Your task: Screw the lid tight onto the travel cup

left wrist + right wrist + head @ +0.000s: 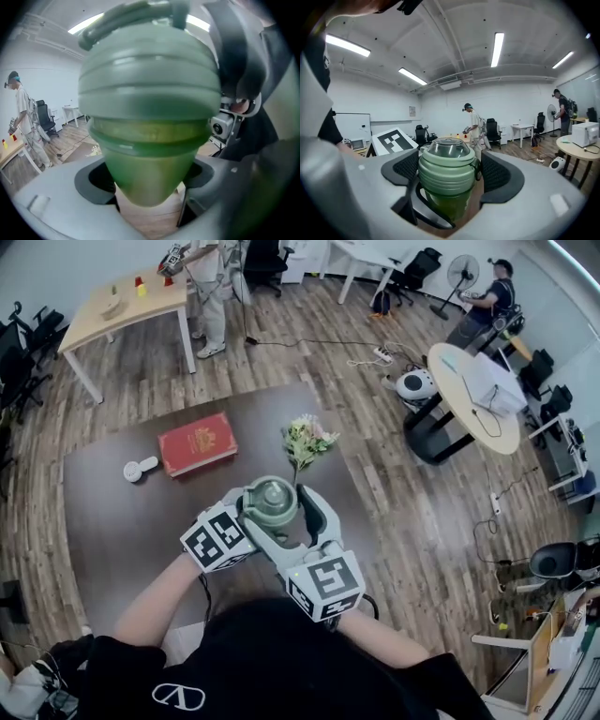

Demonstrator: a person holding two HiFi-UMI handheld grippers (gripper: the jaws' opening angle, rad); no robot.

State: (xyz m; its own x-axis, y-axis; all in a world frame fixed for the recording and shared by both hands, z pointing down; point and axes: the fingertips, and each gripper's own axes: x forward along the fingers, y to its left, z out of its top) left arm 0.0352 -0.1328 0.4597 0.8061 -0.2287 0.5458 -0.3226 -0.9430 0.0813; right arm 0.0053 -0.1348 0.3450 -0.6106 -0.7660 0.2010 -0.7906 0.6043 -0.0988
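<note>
The green travel cup (272, 502) is held up over the dark table (112, 521), close to my body, its lid (449, 165) sitting on top. My left gripper (249, 521) is shut on the translucent green cup body (147, 168), which fills the space between its jaws in the left gripper view (149, 190). From the right, my right gripper (286, 514) has its dark ribbed pads (497, 172) pressed on either side of the ribbed lid, so it (450, 172) is shut on the lid. The lid's clear dome (446, 147) faces up.
On the table beyond the cup lie a red book (197, 443), a small white device (139, 468) and a bunch of flowers (307, 439). A light wooden table (122, 310), a round table (469, 390), office chairs and other people stand farther off.
</note>
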